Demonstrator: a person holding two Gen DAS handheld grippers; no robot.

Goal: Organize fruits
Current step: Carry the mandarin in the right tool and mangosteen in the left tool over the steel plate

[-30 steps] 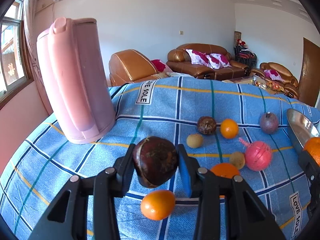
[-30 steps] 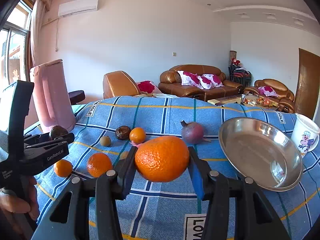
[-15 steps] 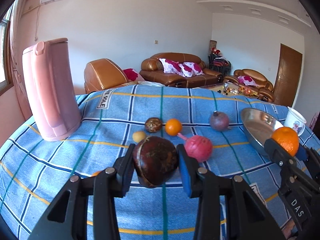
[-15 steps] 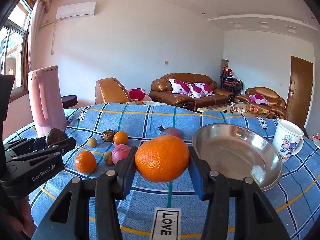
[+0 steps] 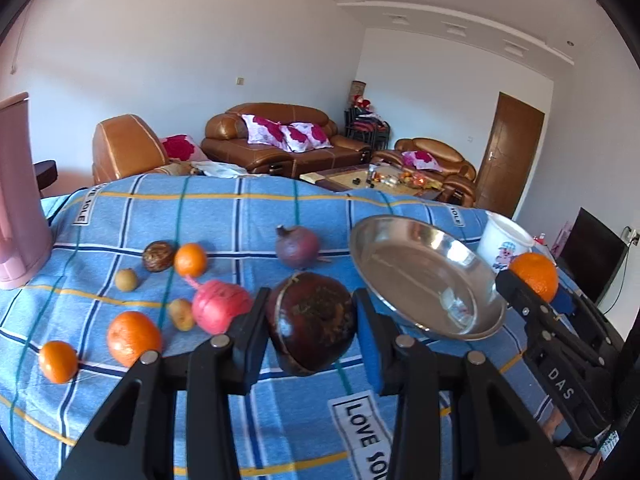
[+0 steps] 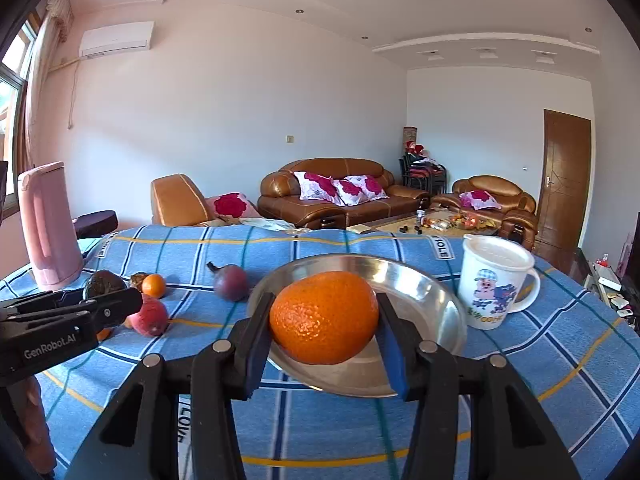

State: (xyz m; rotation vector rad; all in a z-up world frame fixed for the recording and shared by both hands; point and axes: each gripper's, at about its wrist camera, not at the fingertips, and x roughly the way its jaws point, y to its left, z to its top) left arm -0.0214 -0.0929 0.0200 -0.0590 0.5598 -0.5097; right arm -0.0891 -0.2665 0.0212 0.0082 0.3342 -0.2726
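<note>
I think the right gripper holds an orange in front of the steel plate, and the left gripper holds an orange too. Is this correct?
Not quite. The right gripper does hold an orange in front of the steel plate, but the left gripper holds a dark brown fruit, not an orange. The left wrist view shows this clearly.
</note>
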